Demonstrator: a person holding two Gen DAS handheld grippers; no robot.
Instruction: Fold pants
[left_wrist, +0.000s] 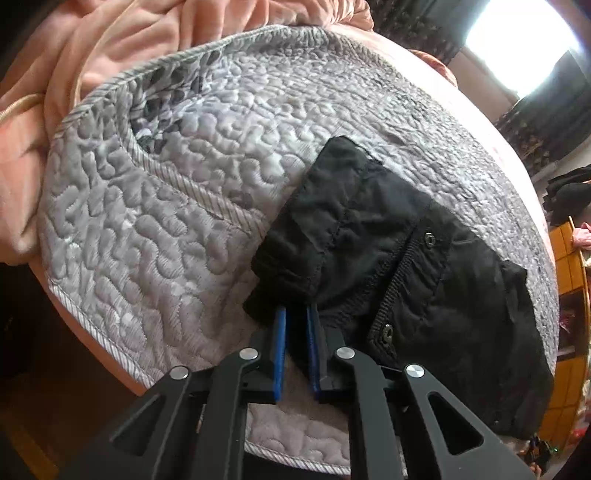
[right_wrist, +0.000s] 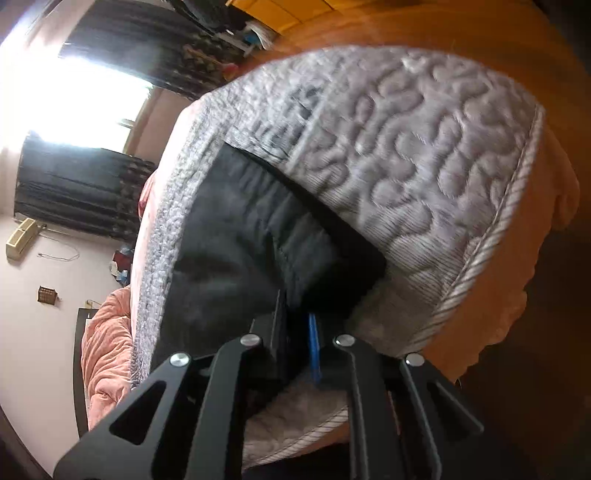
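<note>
Black cloth filled the gap of my left tongs (left_wrist: 296, 314), whose blue pads (left_wrist: 280, 332) had closed on the near edge of the pants (left_wrist: 388, 266). My right tongs (right_wrist: 295, 314) were likewise clamped on a dark fold of the same garment (right_wrist: 251, 236), though that view was smeared and only one blue pad (right_wrist: 314, 343) showed, so how much cloth sat in the bite I could not tell. The pants lay partly folded on the grey quilted mat (left_wrist: 166, 192) spread over the bed, with the snap fasteners (left_wrist: 429, 238) and the ribbed placket turned up and one leg end doubled back toward the mat's middle.

The chief risk, as I judged it, was a thin pinch: if either pair held only the top layer, lifting would peel that layer away and leave the rest behind, spoiling the fold. Both grips sat near the mat's front edge (right_wrist: 491, 229), so a pull toward me could drag the garment off the bed. Uneven lifting between my two hands would skew the crease, and the slippery-looking fabric might slide from the pads. The mat itself could also be caught and rise with the cloth. Beyond it lay the pink blanket (left_wrist: 122, 40), bunched at the far side, which a swung leg might snag, while the bright window (right_wrist: 66, 88) washed out that corner
</note>
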